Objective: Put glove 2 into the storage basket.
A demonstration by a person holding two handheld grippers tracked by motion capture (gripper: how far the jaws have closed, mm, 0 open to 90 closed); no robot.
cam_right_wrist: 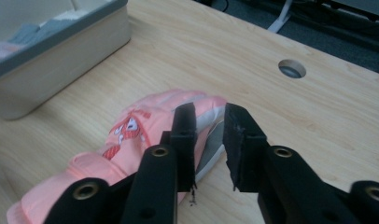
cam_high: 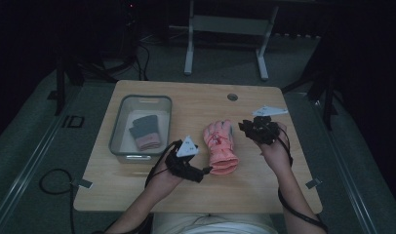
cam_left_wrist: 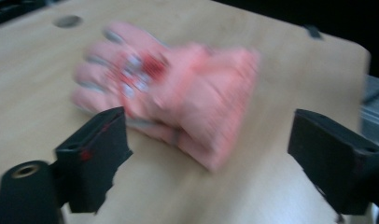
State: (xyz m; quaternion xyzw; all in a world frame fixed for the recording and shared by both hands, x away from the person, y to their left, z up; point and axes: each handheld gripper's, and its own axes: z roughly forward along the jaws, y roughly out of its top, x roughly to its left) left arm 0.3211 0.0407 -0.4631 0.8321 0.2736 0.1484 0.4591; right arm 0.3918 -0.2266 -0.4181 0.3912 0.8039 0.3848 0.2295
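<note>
Both grippers off pink glove (cam_high: 220,146) | L (cam_high: 206,170) jaws apart | R (cam_high: 245,127) jaws narrow gap, nothing held

Black hand-held gripper (cam_high: 249,127) with grey three-cornered plate, trailing black cable.

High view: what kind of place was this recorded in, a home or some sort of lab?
Most likely a lab or recording room, not a home: a lone wooden table with a cable hole, cables trailing over the floor, and the metal legs of another stand behind it in a dim room.
</note>
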